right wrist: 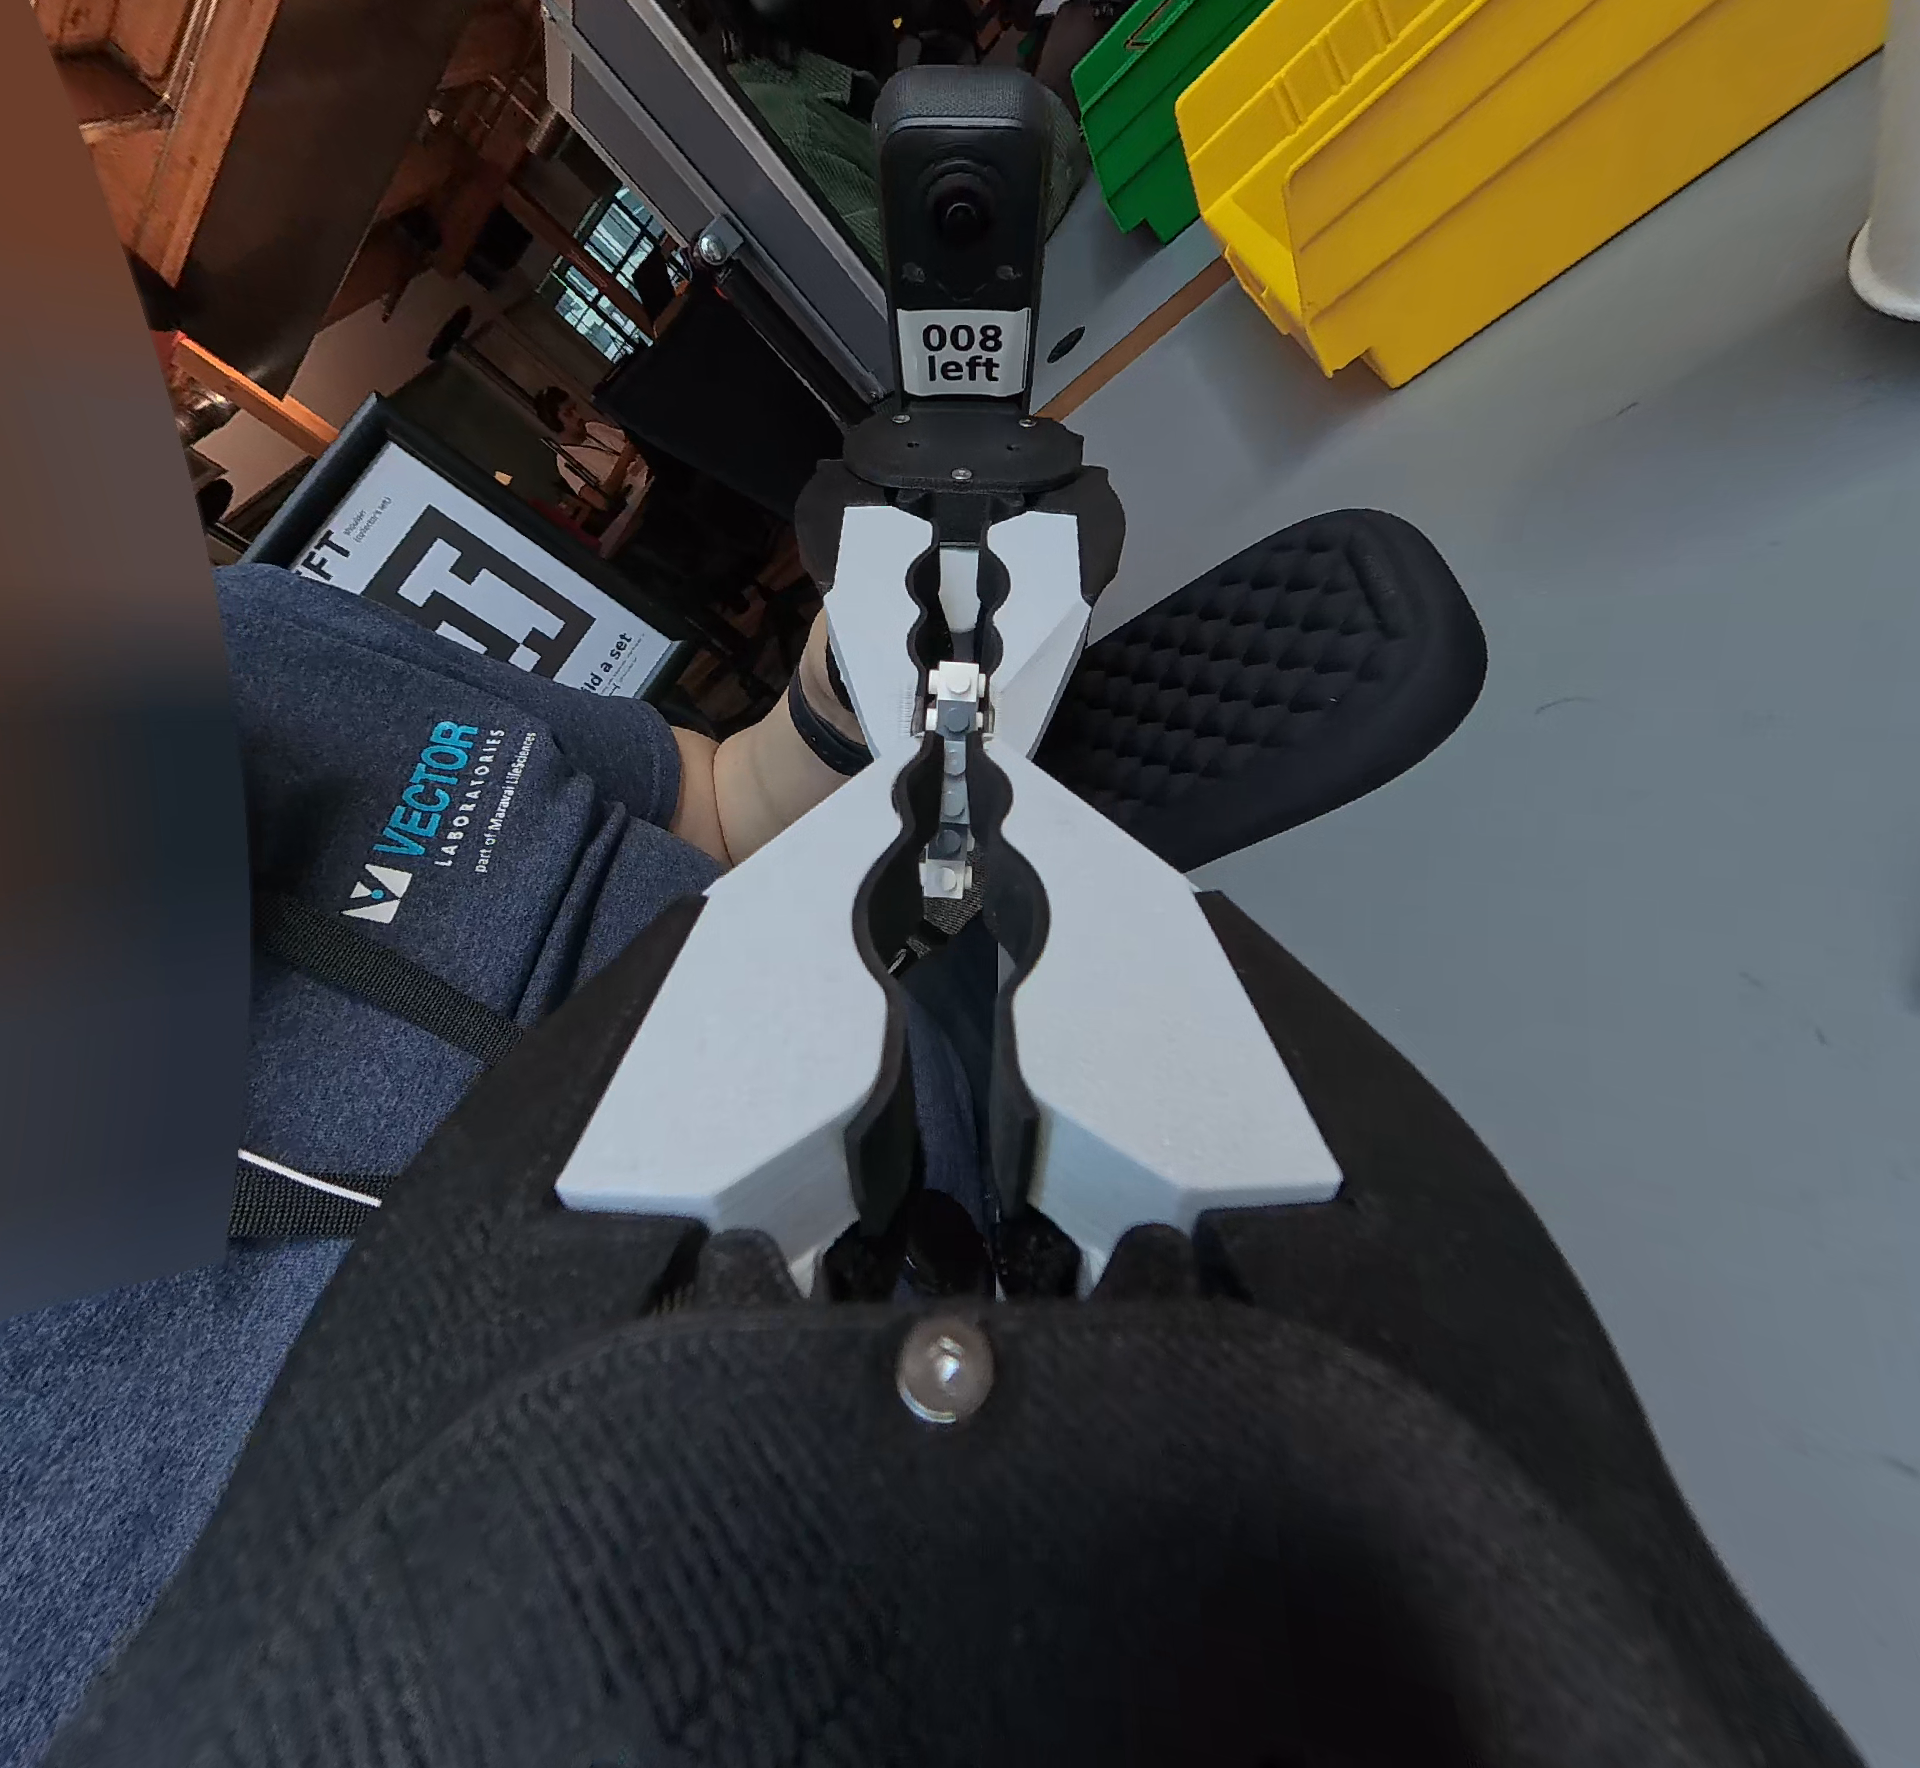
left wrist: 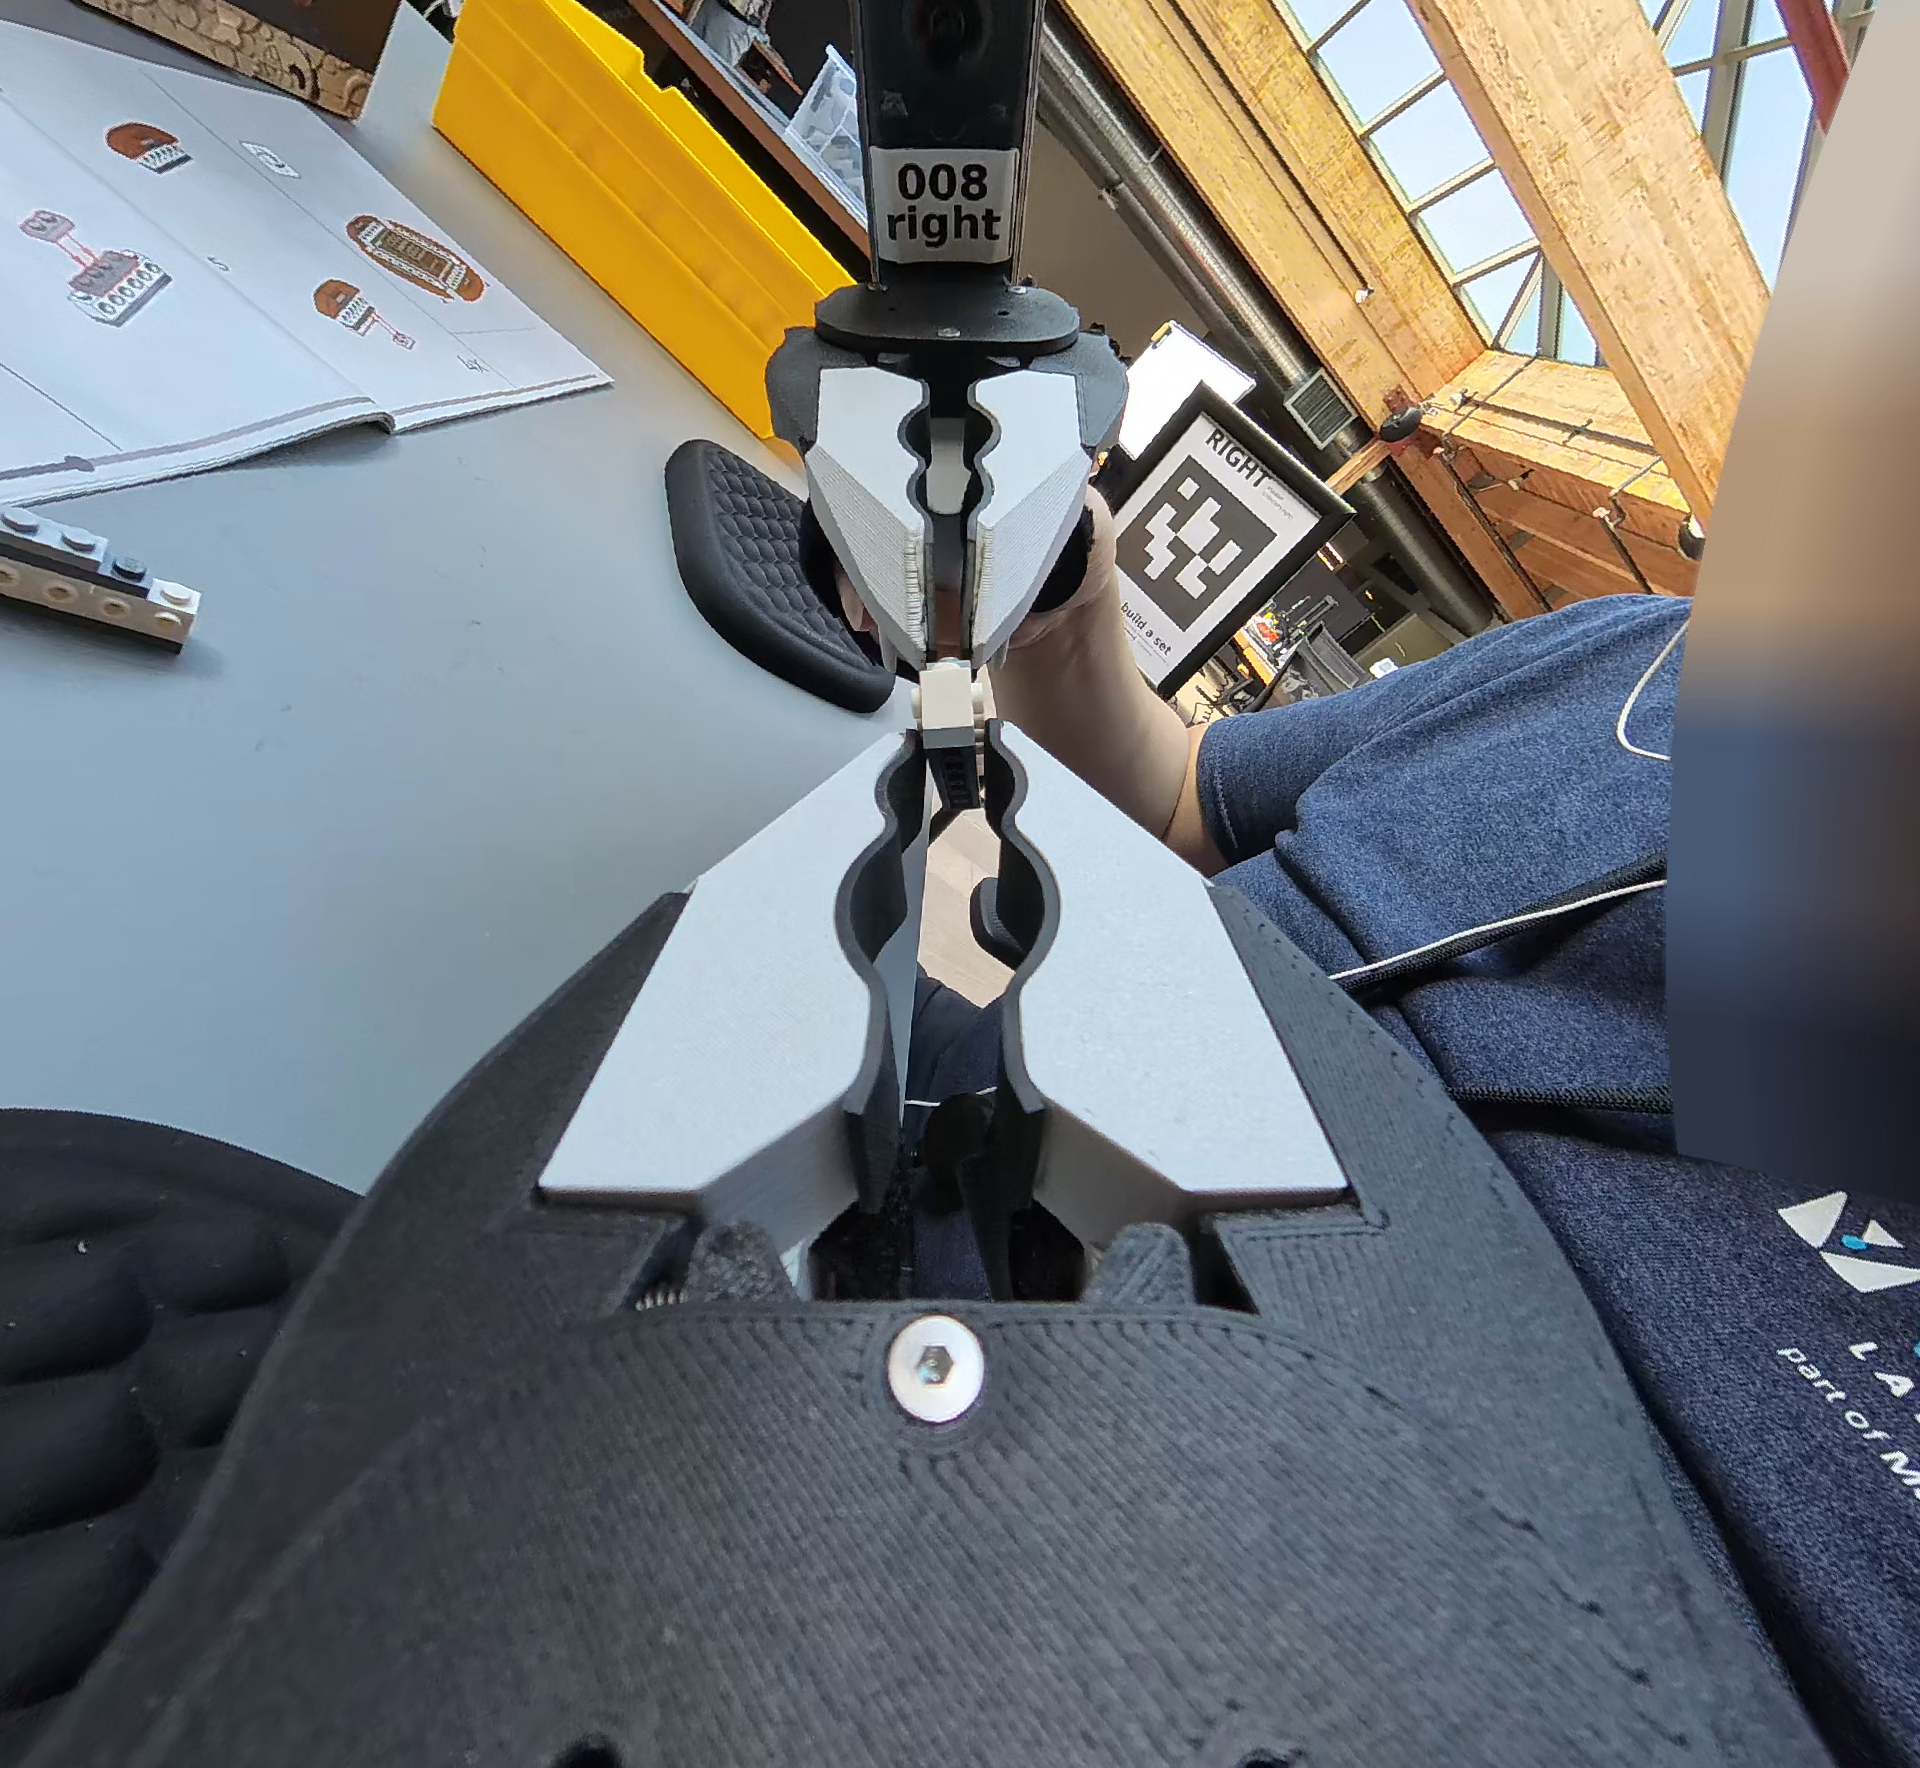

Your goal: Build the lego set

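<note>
Between the two fingertip pairs, tip to tip above the bench (left wrist: 436, 783): one small white-and-grey lego piece (left wrist: 948, 702). Left gripper (left wrist: 951, 747) fingers nearly closed on its lower end; right gripper (left wrist: 948, 653) fingers pinch the top. One more brick assembly (left wrist: 99, 580) lies far left, beside one instruction booklet (left wrist: 239, 284). Two yellow bins (right wrist: 1538, 108), one green (right wrist: 1153, 66).

Right gripper (right wrist: 951, 762) closed on grey-and-white lego strip (right wrist: 954, 783), strip lying lengthwise between fingers. Left gripper (right wrist: 958, 716) opposite, tip to tip, nipping strip's far white end. Beyond: black padded rest (right wrist: 1278, 679) on grey table (right wrist: 1610, 887); yellow bin (right wrist: 1538, 108), green bin (right wrist: 1164, 77) behind.
</note>
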Demonstrator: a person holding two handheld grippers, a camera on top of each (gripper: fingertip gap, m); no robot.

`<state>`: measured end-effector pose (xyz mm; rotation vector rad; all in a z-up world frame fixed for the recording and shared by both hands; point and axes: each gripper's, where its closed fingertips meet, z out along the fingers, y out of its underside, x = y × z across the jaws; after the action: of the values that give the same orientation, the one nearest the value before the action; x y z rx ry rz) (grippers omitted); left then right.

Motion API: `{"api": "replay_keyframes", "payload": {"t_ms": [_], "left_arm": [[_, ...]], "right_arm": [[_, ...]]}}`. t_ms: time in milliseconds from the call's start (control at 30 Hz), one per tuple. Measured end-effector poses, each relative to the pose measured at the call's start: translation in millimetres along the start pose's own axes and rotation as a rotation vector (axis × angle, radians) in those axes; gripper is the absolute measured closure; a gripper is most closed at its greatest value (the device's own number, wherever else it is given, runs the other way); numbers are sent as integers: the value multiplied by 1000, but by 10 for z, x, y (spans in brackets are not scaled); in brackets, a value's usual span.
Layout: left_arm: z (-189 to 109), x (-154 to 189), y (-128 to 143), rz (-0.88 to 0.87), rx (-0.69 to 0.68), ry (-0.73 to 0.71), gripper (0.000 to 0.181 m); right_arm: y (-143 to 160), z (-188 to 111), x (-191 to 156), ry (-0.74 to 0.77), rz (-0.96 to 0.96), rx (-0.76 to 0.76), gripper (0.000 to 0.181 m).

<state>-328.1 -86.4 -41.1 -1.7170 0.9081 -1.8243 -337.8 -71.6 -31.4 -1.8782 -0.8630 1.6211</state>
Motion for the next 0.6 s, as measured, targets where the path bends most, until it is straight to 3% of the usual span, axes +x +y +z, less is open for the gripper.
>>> {"api": "replay_keyframes", "payload": {"t_ms": [600], "left_arm": [[34,31,40,25,-38,-1,173]], "right_arm": [[32,22,-29,33,-61,-19,181]]}}
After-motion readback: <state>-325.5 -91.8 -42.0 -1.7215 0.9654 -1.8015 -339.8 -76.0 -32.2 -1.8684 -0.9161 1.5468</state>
